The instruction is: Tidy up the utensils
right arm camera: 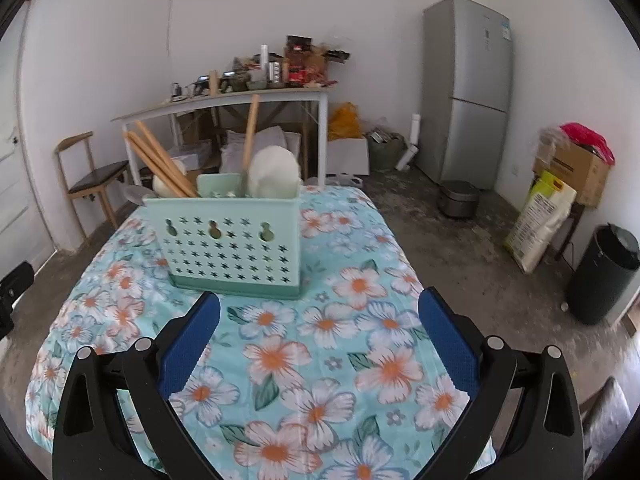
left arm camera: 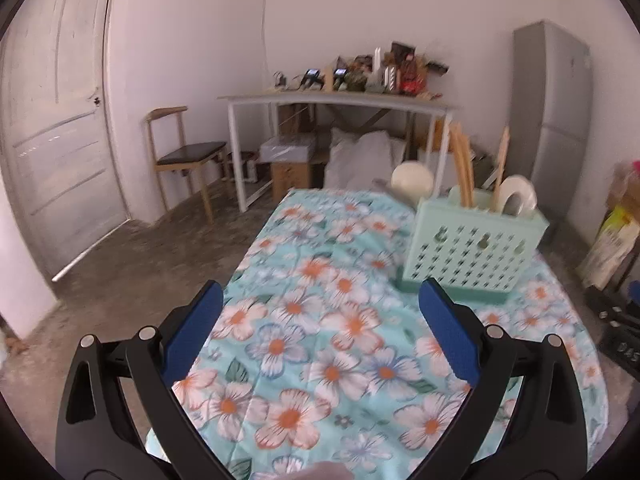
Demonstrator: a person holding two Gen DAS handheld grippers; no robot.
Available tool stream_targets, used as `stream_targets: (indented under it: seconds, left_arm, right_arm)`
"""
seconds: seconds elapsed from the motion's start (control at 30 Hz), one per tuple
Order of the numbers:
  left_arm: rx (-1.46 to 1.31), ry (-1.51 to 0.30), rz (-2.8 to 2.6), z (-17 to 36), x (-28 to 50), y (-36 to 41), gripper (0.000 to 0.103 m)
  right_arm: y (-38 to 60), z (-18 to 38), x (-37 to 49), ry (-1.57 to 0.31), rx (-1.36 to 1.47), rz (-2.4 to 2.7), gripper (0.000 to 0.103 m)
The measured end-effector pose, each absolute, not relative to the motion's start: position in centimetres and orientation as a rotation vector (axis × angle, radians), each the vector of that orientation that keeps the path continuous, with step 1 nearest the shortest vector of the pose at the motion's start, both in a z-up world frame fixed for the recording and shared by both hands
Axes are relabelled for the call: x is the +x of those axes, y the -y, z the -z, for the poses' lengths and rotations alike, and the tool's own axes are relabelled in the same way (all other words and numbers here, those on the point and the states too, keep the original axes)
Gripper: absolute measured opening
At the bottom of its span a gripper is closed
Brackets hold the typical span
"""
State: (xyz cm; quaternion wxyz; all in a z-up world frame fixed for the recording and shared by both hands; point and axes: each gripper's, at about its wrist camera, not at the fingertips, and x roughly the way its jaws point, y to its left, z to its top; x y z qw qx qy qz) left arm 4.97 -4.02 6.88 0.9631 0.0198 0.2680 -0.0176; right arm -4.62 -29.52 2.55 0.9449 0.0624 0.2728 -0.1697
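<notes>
Above the floral bench (right arm camera: 320, 360), both grippers, left (left arm camera: 320, 312) and right (right arm camera: 319, 312), hang wide and empty; a careless reach could tip the caddy (right arm camera: 232, 240).

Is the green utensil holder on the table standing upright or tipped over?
Upright. The green utensil holder stands on its base on the floral tablecloth, with wooden chopsticks and a white spoon sticking out of its top.

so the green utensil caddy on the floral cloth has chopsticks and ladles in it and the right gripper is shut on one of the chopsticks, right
Not quite. The right gripper is open and holds nothing; the right wrist view shows its blue pads spread wide over the floral cloth. The rest holds: the green utensil caddy holds chopsticks and ladles.
</notes>
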Motion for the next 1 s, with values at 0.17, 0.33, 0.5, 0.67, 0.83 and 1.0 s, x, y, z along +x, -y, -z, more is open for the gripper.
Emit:
stream_targets:
  seconds: [0.17,0.33,0.5,0.67,0.83,1.0]
  left_arm:
    - [0.046,-0.601,0.000,-6.1,5.2,4.4,0.095]
    - [0.063,-0.608,-0.040,-6.0,5.1,4.7,0.095]
    - [0.073,-0.618,-0.071,-6.1,5.2,4.7,0.095]
    - [0.075,-0.633,-0.093,-6.0,5.4,4.7,0.095]
    - [0.086,-0.633,-0.084,-5.9,5.4,5.0,0.095]
    - [0.093,-0.632,-0.080,-6.0,5.4,5.2,0.095]
  right_arm:
    - [30.2,-2.5,-4.7,-0.566,0.132,0.392,0.097]
    - [30.3,-2.7,-4.8,-0.554,0.121,0.419,0.097]
    - [30.3,-2.7,-4.7,-0.549,0.105,0.428,0.097]
    - [30.4,-2.5,-4.4,-0.555,0.105,0.425,0.097]
    - [30.2,-2.3,-4.0,-0.556,0.095,0.420,0.097]
    - [30.1,-2.3,-3.8,-0.557,0.089,0.412,0.097]
